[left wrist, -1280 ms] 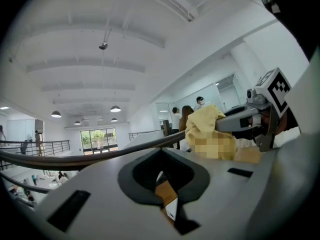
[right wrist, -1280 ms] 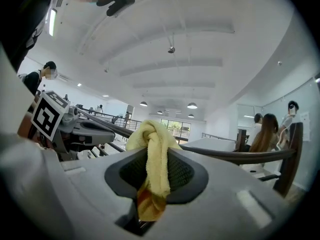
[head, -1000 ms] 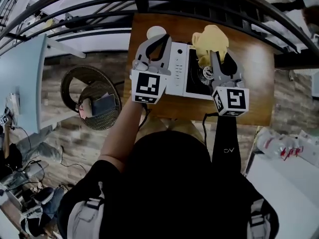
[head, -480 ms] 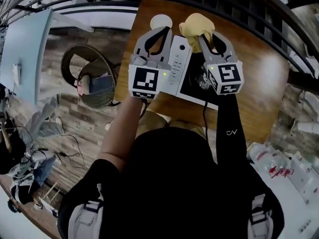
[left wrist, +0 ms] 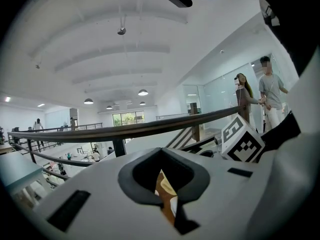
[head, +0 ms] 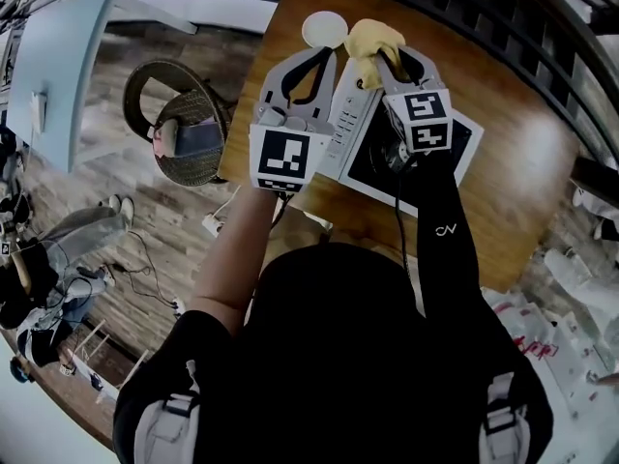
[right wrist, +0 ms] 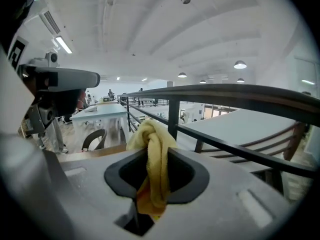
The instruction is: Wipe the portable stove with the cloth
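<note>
Wood table (head: 503,133) on a railed mezzanine: the right gripper (head: 387,58) is clamped on a bunched yellow cloth (head: 372,39), held above the far end of the stove (head: 353,129). The left gripper (head: 326,56), jaws together on nothing, hovers over the stove's white panel, beside a white disc (head: 324,29). With nothing steadying the stove, a hard wipe could push it along the table, or pull the narrow fold of cloth out of the jaws. Down on the floor, a wicker basket (head: 155,90) holds something dark, unidentifiable.
</note>
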`<state>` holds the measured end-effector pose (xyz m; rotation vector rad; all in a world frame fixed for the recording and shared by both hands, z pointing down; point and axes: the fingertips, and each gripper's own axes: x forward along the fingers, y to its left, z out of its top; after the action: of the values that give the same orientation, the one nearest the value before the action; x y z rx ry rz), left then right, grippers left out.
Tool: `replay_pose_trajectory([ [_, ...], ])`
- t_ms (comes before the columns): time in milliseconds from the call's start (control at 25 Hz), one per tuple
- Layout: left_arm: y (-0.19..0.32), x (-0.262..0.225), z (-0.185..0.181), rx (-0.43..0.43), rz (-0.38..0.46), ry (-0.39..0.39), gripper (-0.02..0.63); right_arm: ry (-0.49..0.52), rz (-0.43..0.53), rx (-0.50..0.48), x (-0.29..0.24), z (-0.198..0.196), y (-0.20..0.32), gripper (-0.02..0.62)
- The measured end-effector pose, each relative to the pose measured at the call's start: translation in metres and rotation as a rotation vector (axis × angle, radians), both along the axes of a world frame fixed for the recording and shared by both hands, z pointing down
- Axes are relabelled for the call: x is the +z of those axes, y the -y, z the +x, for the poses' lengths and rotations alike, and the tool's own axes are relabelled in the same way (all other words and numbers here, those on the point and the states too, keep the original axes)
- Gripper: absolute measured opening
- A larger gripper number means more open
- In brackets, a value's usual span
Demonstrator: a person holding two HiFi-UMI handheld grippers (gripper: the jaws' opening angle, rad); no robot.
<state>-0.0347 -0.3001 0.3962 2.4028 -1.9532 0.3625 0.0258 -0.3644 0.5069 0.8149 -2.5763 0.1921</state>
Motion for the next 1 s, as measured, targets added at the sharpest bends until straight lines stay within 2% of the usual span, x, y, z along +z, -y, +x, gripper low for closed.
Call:
replay_pose_trajectory([
  [280, 0.017, 0.003, 0.041, 0.089, -0.003, -0.019, 0.006, -0.028, 0.006, 0.174, -0.002, 0.094, 0.017, 0.086],
  [560, 0.035, 0.002, 0.133, 0.270, 0.015, -0.042, 0.006, -0.058, 0.023, 0.388, -0.001, 0.215, 0.012, 0.086],
  [720, 0.036, 0.004, 0.176, 0.347, 0.020, -0.046, 0.006, -0.088, 0.042, 0.493, 0.000, 0.273, 0.004, 0.086],
  [840, 0.035, 0.006, 0.195, 0.384, 0.014, -0.038, 0.006, -0.095, 0.039, 0.536, -0.001, 0.297, -0.002, 0.086],
  [1000, 0.033, 0.005, 0.208, 0.408, 0.011, -0.031, 0.006, -0.087, 0.025, 0.536, 0.000, 0.299, -0.006, 0.086],
])
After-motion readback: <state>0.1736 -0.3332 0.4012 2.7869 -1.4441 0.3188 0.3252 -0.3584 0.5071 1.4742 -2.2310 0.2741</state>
